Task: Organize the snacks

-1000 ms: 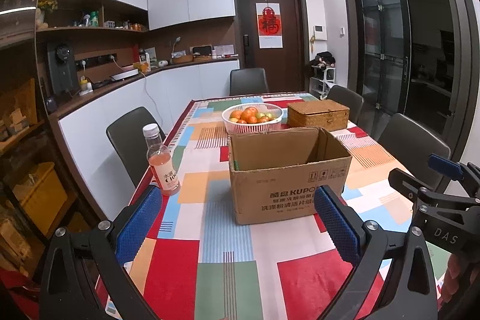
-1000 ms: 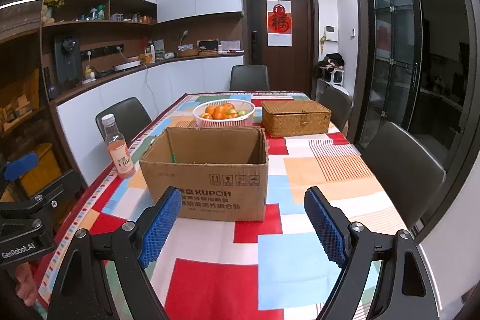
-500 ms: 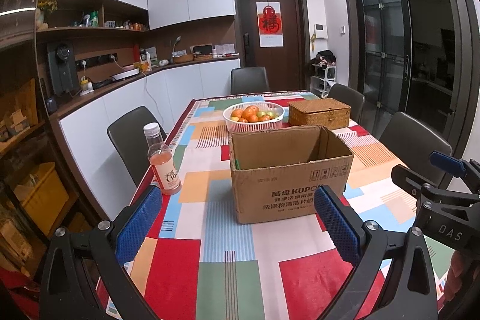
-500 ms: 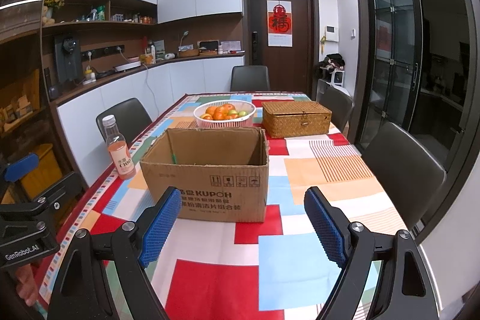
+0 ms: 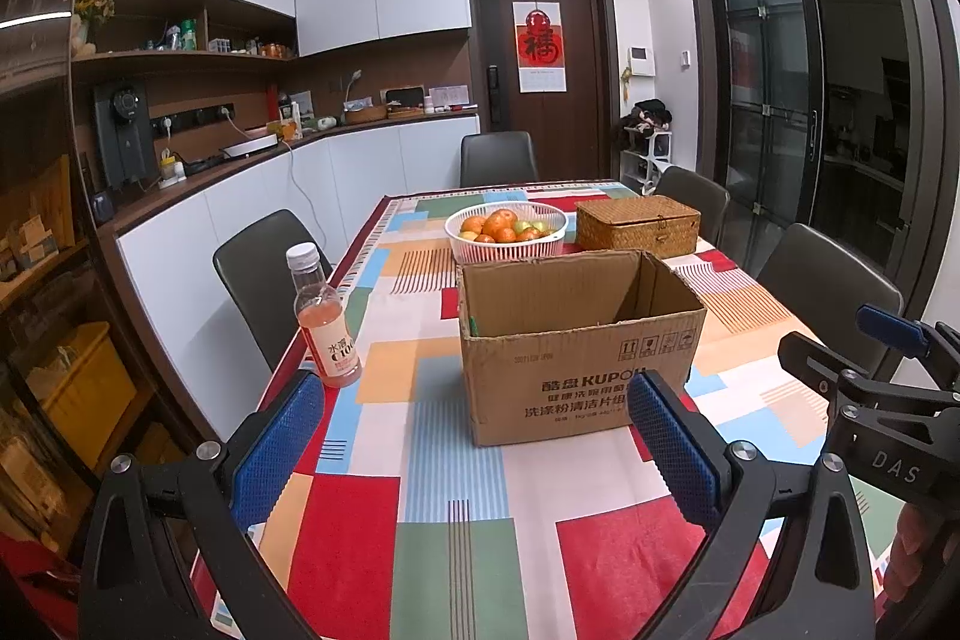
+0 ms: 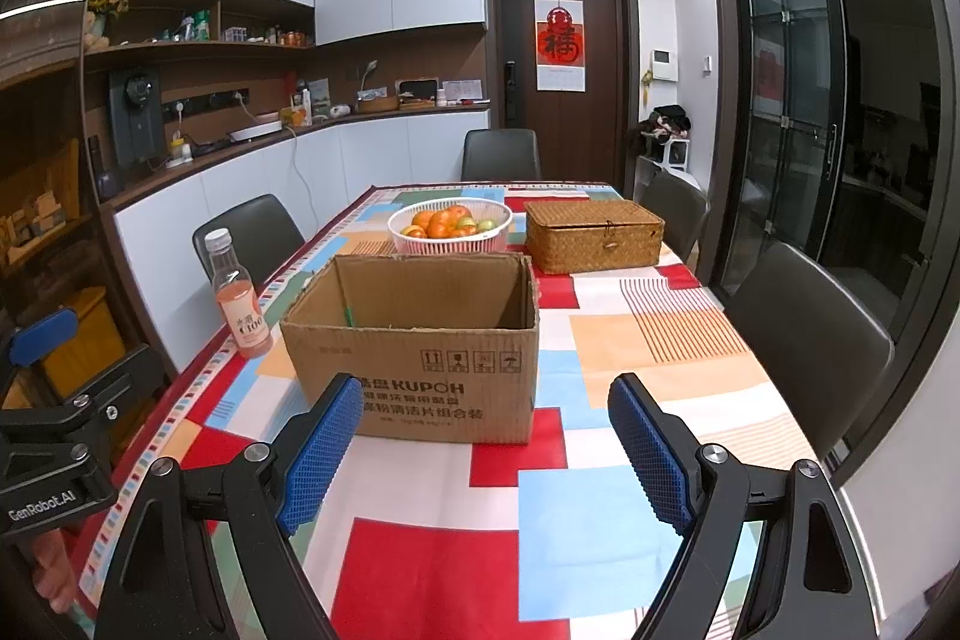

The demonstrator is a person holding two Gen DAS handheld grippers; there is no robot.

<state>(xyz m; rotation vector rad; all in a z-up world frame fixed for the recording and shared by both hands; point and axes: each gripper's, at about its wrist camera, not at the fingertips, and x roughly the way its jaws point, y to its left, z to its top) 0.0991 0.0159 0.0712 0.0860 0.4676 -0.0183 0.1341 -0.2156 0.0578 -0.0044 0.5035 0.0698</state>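
Left gripper (image 5: pixel 474 436): jaws spread wide, nothing between the blue pads (image 5: pixel 672 445), pointing forward and slightly down. Right gripper (image 6: pixel 486 439): jaws likewise wide, empty, same forward-down tilt. The two are held side by side, apart. Fingertips of a hand (image 6: pixel 51 571) show under the left gripper's body.

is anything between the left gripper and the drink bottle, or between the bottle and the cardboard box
Nothing visible. The left gripper is open over bare tablecloth, and the drink bottle stands just ahead of its left finger. Only tablecloth separates the bottle from the open-topped cardboard box. The fruit basket sits behind the box.
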